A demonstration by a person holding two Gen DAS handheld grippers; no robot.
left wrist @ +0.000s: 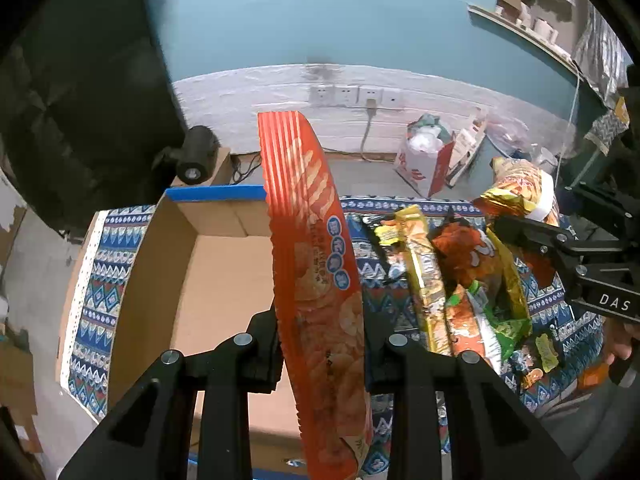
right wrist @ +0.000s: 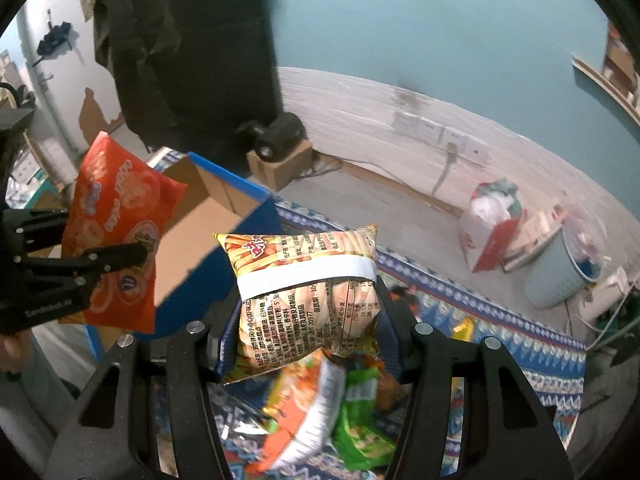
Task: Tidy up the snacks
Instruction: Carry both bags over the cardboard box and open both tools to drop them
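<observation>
My left gripper [left wrist: 322, 344] is shut on an orange-red chip bag [left wrist: 316, 280] and holds it upright over the open cardboard box [left wrist: 160, 280]. The same bag [right wrist: 116, 236] shows at the left of the right wrist view, in the left gripper [right wrist: 132, 256]. My right gripper [right wrist: 308, 340] is shut on a yellow fries-print snack bag [right wrist: 304, 296] with a white band, lifted above the snack pile [right wrist: 332, 412]. That bag [left wrist: 520, 192] and the right gripper [left wrist: 516, 232] show at the right of the left wrist view, above the pile of snack packets [left wrist: 460, 288].
A blue patterned cloth [left wrist: 96, 280] covers the table under the box. The box has a blue-taped rim [right wrist: 240, 184]. On the floor behind are a red-and-white bag [left wrist: 424, 160], a light blue bin [right wrist: 560, 272], a black device on a small carton [left wrist: 198, 156] and wall sockets [left wrist: 352, 96].
</observation>
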